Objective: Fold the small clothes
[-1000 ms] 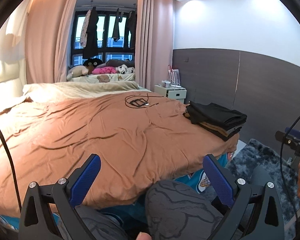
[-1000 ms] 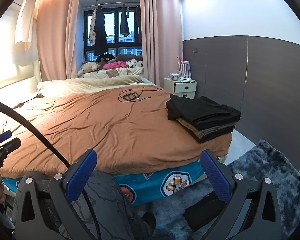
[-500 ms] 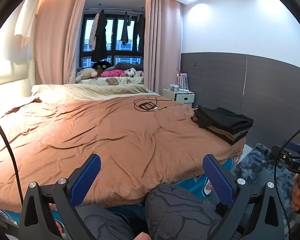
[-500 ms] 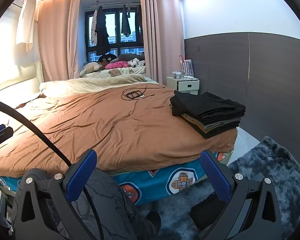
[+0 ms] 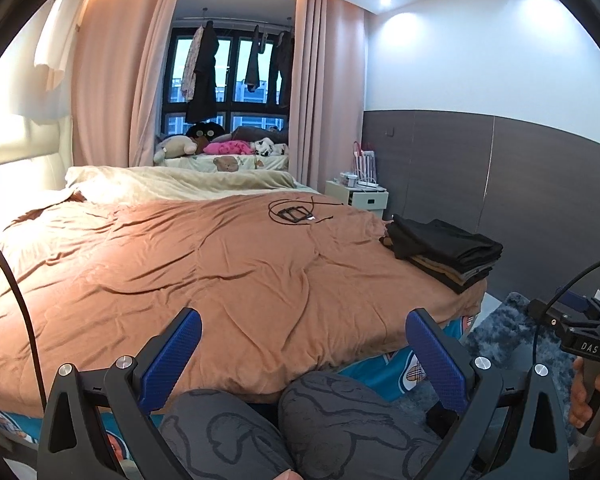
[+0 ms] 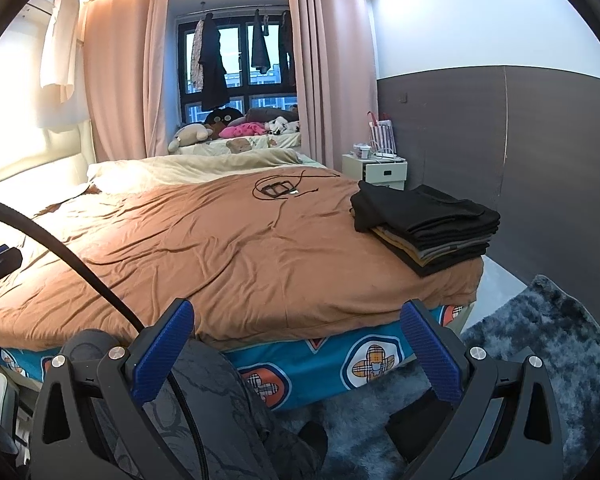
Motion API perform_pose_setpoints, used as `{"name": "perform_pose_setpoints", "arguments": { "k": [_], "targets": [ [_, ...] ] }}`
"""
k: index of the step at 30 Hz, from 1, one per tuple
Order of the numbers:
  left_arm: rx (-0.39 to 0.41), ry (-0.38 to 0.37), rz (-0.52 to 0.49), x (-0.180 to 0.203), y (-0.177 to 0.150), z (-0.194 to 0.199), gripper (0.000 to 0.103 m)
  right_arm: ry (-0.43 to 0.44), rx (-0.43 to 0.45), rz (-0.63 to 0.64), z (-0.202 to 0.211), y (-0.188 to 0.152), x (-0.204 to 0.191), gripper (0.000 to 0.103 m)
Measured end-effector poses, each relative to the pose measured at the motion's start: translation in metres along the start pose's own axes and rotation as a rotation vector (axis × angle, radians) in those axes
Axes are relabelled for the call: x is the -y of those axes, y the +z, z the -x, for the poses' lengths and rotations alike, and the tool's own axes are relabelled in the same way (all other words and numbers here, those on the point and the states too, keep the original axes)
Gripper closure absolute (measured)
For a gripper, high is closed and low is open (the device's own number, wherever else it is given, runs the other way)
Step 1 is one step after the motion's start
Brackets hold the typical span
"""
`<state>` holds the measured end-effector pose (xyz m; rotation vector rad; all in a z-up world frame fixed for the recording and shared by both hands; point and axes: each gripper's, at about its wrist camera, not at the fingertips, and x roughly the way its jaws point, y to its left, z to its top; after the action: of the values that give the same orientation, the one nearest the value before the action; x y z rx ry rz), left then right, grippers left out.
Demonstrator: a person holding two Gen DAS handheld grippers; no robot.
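A stack of folded dark clothes [image 5: 445, 254] lies on the right near corner of the bed, on the brown cover [image 5: 204, 264]; it also shows in the right wrist view [image 6: 427, 226]. My left gripper [image 5: 301, 354] is open and empty, held low in front of the bed above the person's knees. My right gripper [image 6: 298, 344] is open and empty, held low before the bed's near edge. The right gripper's body shows at the right edge of the left wrist view [image 5: 579, 334]. No loose garment is in view.
A black cable with a small device [image 5: 294, 213] lies on the far part of the cover. A white nightstand [image 6: 375, 171] stands beside the bed at the right. A dark shaggy rug [image 6: 539, 344] covers the floor. Soft toys [image 5: 220, 148] lie by the window.
Both wrist cameras have tilted upward, so the ceiling shows more and the bed sits lower in view. Both grippers stay open and empty.
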<state>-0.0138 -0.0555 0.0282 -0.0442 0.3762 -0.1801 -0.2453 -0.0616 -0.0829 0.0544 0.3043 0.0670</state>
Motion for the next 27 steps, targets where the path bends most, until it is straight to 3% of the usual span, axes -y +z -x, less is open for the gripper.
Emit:
{"name": "perform_pose_setpoints", "arguments": {
  "k": [27],
  "targets": [
    [0.025, 0.031, 0.010, -0.002, -0.002, 0.021, 0.000, 0.025, 0.009, -0.022, 0.003, -0.001, -0.004, 0.000]
  ]
}}
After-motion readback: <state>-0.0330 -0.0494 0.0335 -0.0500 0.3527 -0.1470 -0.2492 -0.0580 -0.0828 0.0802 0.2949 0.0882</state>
